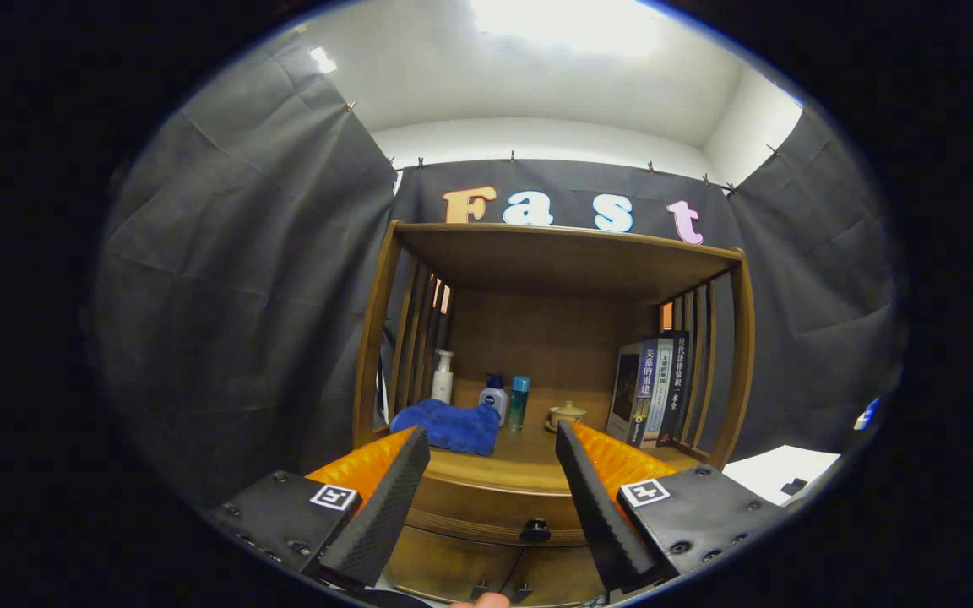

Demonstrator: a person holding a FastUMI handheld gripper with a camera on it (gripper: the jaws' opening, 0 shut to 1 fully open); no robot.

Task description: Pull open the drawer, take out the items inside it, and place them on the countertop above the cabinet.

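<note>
- The tongs (492,439) are held wide apart, with nothing between their two fingers.
- Right at the near edge, below the tongs, a small bit of a fingertip (486,600) peeks in.
- Just ahead, in the gap between the fingers, is the drawer (486,507) of a wooden cabinet (453,566). The drawer is shut.
- A dark round knob (535,531) sits in the middle of the drawer front. The tongs are near the knob but not touching it.
- What is inside the drawer cannot be seen.
- Above the drawer is the counter (529,460), a flat wooden top.
- A blue cloth (448,426) lies in a heap on the left of the counter, just beyond the left finger.
- Behind the cloth, to the far left, stands a white pump bottle (443,377).
- Right of the cloth stands a white bottle with a blue cap (493,397), and touching or just beside it a thin teal bottle (519,401).
- A small pale pot with a lid (566,415) sits a bit more to the right.
- On the far right a few books (651,388) stand upright, leaning a little against the wooden side bars (702,371).
- A wooden shelf (562,253) makes a roof over all these things.
- Off to the right of the cabinet, a white surface (778,469) shows with a small dark thing on it.
</note>
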